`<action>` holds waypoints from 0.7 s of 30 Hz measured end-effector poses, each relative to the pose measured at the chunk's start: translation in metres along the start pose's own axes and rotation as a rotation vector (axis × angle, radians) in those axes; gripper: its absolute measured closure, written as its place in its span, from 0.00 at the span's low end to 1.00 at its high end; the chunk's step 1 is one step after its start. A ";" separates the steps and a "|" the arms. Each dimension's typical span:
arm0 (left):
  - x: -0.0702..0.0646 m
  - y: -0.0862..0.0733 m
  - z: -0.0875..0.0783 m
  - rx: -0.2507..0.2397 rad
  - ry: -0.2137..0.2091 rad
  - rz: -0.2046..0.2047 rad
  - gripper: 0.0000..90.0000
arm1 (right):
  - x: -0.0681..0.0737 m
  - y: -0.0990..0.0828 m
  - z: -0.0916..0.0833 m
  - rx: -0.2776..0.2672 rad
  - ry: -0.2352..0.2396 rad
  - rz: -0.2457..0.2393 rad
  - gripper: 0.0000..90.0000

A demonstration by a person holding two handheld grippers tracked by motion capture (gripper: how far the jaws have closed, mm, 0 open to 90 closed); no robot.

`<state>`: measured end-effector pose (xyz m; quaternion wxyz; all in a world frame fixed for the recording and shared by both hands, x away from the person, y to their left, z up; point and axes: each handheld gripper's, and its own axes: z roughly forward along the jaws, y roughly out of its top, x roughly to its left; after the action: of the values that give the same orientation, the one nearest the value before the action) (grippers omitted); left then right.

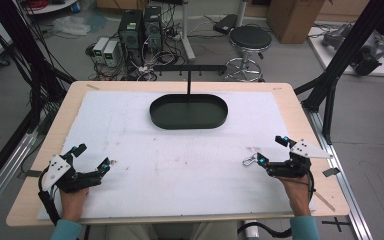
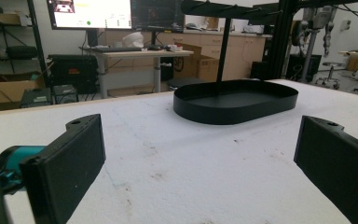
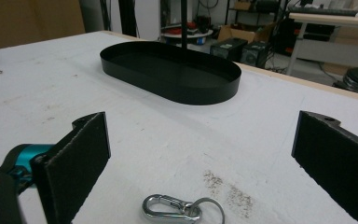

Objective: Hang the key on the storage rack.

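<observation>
One metal clip (image 3: 182, 208) lies on the white sheet, between the spread jaws of our right hand-held gripper (image 1: 267, 150).

We see the clip (image 1: 250, 160) flat on the sheet, a snap hook with a small ring at one end, at the right side of the table (image 1: 300, 120) and just in front of the right hand-held gripper, which is open and not touching it. Some dark specks mark the sheet beside the clip. Further out, a black oval tray (image 1: 188, 111) sits at the middle of the table's far side, with a thin black post standing in it. Our left hand-held gripper (image 1: 96, 157) rests well apart at the left near edge, its jaws also wide open with bare sheet between them. The sheet (image 1: 180, 170) covers most of the table.
</observation>
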<state>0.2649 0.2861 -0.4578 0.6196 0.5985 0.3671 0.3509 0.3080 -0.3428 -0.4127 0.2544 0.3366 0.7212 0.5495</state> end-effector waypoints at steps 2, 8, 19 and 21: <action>0.000 0.000 0.000 0.002 0.000 0.000 0.03 | -0.003 0.004 0.000 0.011 0.012 0.007 0.04; 0.000 0.000 0.000 0.006 -0.002 0.003 0.03 | -0.018 0.025 -0.001 0.099 0.068 0.000 0.04; 0.000 0.000 0.000 0.007 -0.001 -0.003 0.03 | -0.031 0.038 0.024 0.371 0.159 -0.097 0.04; 0.000 0.000 0.000 0.007 -0.001 -0.003 0.03 | -0.033 0.037 0.027 0.388 0.163 -0.100 0.04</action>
<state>0.2653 0.2864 -0.4576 0.6181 0.6003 0.3691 0.3484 0.3566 -0.3451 -0.3841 0.1528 0.2976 0.8472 0.4126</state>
